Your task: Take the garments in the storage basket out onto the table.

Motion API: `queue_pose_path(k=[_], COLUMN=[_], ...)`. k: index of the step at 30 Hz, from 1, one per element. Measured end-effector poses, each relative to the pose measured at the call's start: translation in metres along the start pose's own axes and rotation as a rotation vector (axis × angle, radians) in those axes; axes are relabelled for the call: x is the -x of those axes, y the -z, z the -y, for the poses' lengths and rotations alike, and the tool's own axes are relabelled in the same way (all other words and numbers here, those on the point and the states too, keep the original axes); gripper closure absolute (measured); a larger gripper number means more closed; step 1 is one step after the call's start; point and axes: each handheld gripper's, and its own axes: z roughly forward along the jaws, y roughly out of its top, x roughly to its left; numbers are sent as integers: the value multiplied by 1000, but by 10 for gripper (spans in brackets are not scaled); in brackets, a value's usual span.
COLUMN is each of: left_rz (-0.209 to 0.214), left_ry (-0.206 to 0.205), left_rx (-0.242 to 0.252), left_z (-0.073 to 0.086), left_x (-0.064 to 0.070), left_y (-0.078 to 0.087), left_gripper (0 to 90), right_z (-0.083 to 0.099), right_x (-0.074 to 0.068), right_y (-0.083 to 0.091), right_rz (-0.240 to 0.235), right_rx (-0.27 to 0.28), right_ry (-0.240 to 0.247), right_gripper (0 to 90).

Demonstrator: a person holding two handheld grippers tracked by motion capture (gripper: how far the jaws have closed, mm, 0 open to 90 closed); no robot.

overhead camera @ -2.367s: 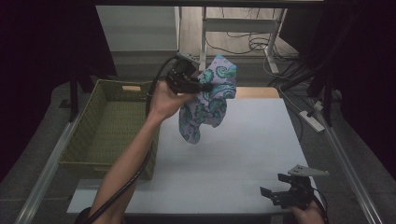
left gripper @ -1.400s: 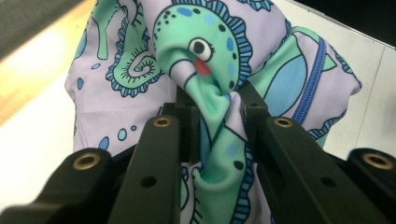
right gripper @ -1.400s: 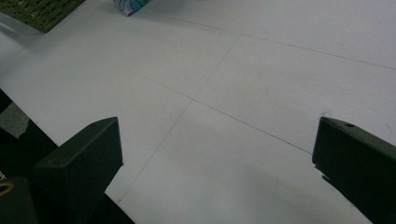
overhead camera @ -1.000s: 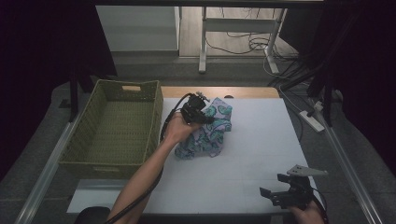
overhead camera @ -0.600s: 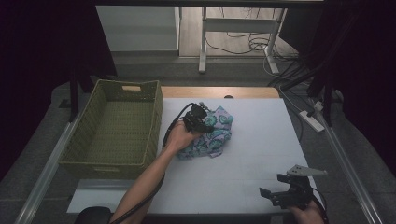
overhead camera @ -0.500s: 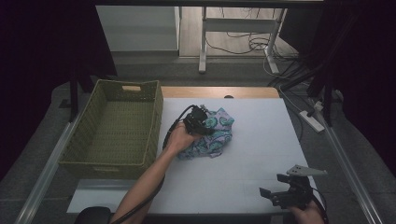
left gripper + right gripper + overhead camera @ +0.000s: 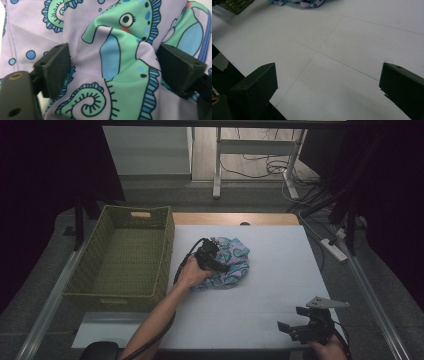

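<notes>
A lilac cloth [image 7: 236, 261] printed with green and blue seahorses lies crumpled on the white table [image 7: 280, 290], left of centre. My left gripper [image 7: 216, 260] rests on the cloth's left side. In the left gripper view its jaws stand wide apart, and a raised fold of the cloth [image 7: 117, 50] bulges between them; the left gripper [image 7: 113, 65] is open. My right gripper [image 7: 296, 332] waits at the table's front right edge, open, with bare table between its jaws [image 7: 328, 82]. An edge of the cloth [image 7: 309, 3] shows at the top of the right gripper view.
A green woven basket [image 7: 120, 295] stands at the table's left side, and I see nothing in it. A wooden strip [image 7: 235, 218] runs along the table's far edge. Cables and a power strip [image 7: 334, 247] lie on the floor beyond and to the right.
My left gripper has brought the cloth down from the air onto the table, drawn back toward the person a little, and its jaws now stand apart. The right gripper has stayed put.
</notes>
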Motion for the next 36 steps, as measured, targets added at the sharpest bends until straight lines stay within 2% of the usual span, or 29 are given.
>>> queue_pose_path(k=[3, 4, 5, 7, 9, 15, 17, 19, 23, 27, 29, 36], left_rz=[22, 46, 46, 48, 62, 107, 131, 128, 151, 143, 163, 180], left_ry=[8, 4, 4, -5, -30, -47, -74, -89, -89, -96, -90, -86], left_rx=[6, 18, 18, 25, 39, 77, 76, 79, 114, 117, 126, 149], left_z=[-1, -1, -1, -3, -5, -7, -8, -7, -2, 1, 6, 14], left_x=[0, 1, 1, 3, 6, 9, 12, 14, 14, 16, 16, 19], left_y=[2, 4, 4, 6, 10, 20, 25, 28, 35, 40, 44, 49], left_gripper=[75, 56, 41, 25, 0, 0, 3, 4, 9, 9, 13, 10], right_z=[0, 0, 0, 0, 0, 0, 0, 0, 0, 0, 0, 0], right_x=[0, 0, 0, 0, 0, 0, 0, 0, 0, -1, 0, -1], right_y=[0, 0, 0, 0, 0, 0, 0, 0, 0, 0, 0, -1], right_rz=[-1, 0, 0, -1, -1, 0, 1, 1, 2, 3, 3, 5], right_rx=[1, -1, -1, -1, 0, -1, -2, -2, -2, -5, -5, -7], right_ry=[-1, 0, 0, 0, 0, 0, 2, 2, 2, 5, 4, 6], right_gripper=[17, 17, 17, 17, 17, 17, 17, 17, 17, 17, 17, 17])
